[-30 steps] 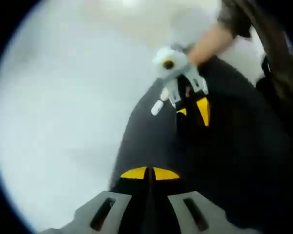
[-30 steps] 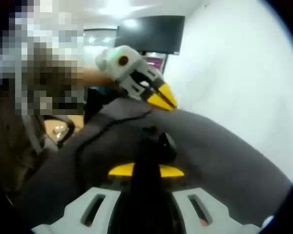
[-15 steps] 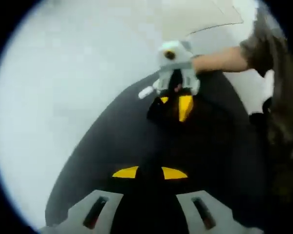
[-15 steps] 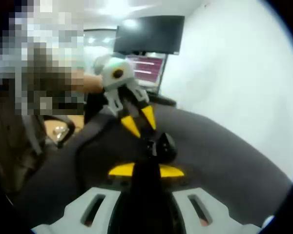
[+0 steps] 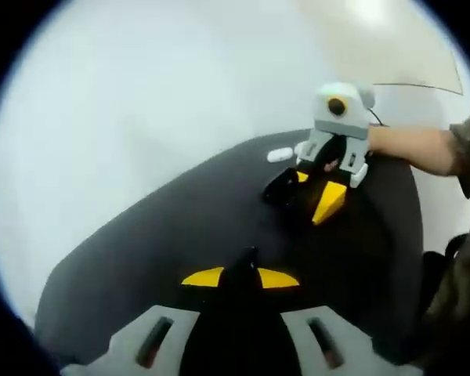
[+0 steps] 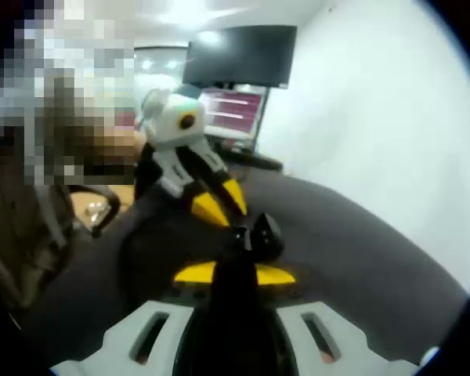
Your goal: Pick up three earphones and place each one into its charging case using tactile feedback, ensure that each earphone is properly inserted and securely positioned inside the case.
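One small black open charging case (image 6: pixel 260 235) with a rounded glossy lid sits on the dark grey cloth-covered bench (image 6: pixel 360 251), and in the left gripper view the same case (image 5: pixel 282 186) shows as a dark lump, too blurred for detail. Just beyond it in that view lies a small white capsule-shaped earphone (image 5: pixel 280 155) on the cloth. The right gripper (image 5: pixel 323 196), held by a bare hand and forearm reaching in from the right, tilts down with its yellow tips right beside the case; its own view has the jaws drawn close together around something thin and dark, which I cannot identify. The left gripper (image 6: pixel 218 205) slants down toward the case from the upper left, yellow tips slightly parted, and its own view shows them nearly together.
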### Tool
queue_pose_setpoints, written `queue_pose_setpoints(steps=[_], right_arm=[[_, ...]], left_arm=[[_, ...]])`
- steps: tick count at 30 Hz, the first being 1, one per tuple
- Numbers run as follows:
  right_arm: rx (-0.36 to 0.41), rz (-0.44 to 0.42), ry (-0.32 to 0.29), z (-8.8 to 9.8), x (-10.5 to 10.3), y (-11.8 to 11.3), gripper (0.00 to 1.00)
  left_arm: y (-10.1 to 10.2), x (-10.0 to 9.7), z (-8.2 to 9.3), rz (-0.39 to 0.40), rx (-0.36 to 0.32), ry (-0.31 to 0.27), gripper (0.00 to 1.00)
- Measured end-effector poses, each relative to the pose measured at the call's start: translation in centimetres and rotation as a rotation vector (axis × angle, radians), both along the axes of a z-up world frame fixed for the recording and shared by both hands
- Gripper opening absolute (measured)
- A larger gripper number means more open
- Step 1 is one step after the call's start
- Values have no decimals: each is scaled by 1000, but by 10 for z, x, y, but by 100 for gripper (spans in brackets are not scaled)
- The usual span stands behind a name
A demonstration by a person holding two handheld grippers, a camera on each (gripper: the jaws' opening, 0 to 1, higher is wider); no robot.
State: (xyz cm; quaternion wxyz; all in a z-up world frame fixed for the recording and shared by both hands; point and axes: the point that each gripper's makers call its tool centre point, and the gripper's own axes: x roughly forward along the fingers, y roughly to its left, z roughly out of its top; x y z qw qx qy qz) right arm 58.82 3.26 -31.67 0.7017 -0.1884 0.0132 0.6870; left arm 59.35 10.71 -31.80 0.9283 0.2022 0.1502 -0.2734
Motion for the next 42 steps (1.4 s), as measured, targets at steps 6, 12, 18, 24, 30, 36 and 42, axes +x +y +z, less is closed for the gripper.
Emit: queue_pose_setpoints(steps=[6, 12, 18, 24, 30, 36, 42], right_arm=[[0, 1, -2, 0, 0, 0, 18], [0, 3, -3, 0, -1, 0, 18], [1, 1, -6, 0, -2, 0, 18], [1, 2, -7, 0, -3, 0, 18], [1, 3, -9, 0, -2, 0, 18], [1, 1, -10, 0, -2, 0, 18], [1, 3, -9, 0, -1, 0, 18]], left_arm=[[-2, 0, 1, 6, -26, -12, 10], [-6, -4, 0, -4, -100, 31, 17], [-9, 5, -2, 16, -75, 31, 8], [-7, 7, 2, -34, 21, 4, 7], [0, -5, 12, -85, 186, -27, 7], [3, -14, 5, -146, 105, 102, 7], [22, -13, 0, -101, -18, 186, 21]])
